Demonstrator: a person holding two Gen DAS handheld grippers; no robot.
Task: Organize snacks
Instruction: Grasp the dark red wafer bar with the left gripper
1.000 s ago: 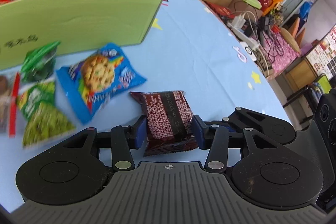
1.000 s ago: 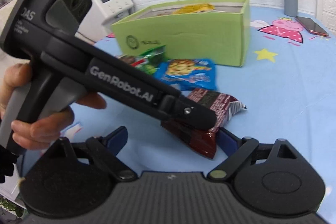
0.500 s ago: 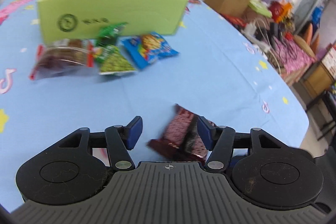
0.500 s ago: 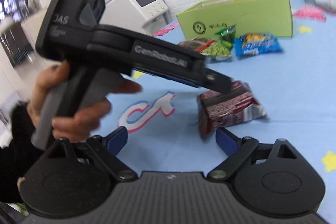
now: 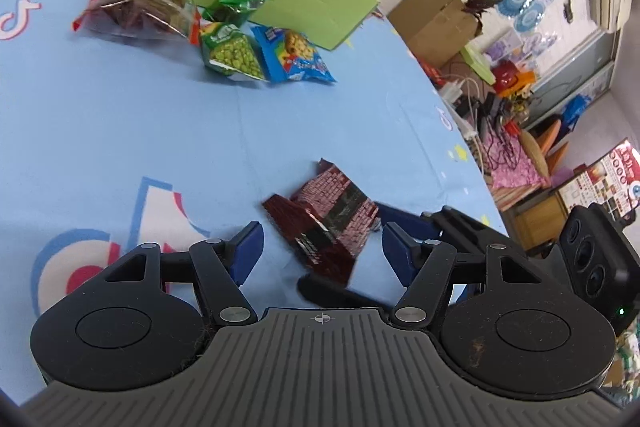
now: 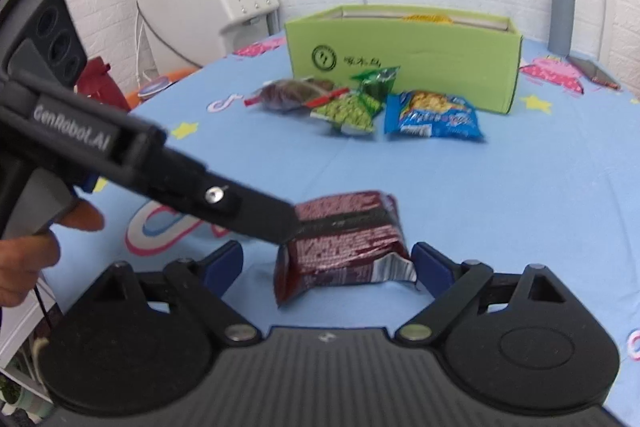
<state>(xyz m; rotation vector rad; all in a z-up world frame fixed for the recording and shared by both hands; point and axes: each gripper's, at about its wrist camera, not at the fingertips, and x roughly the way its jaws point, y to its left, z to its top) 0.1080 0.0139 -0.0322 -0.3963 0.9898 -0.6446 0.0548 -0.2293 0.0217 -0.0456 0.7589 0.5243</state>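
While the dark red snack pack [image 5: 328, 223] is lying on the blue worktop [image 5: 120, 131], the left gripper [image 5: 320, 247] fingers are opening around it, and the right gripper [image 6: 328, 263] is standing wide open.

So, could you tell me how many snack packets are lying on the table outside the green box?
5: a dark red packet nearest the grippers, and beside the green box a clear packet, two green ones and a blue one. Others may hide behind the box.

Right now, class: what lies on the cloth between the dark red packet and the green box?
Three snack packets: a blue one, green peas, and a clear one. Before them the cloth is bare. The right wrist view shows it best.
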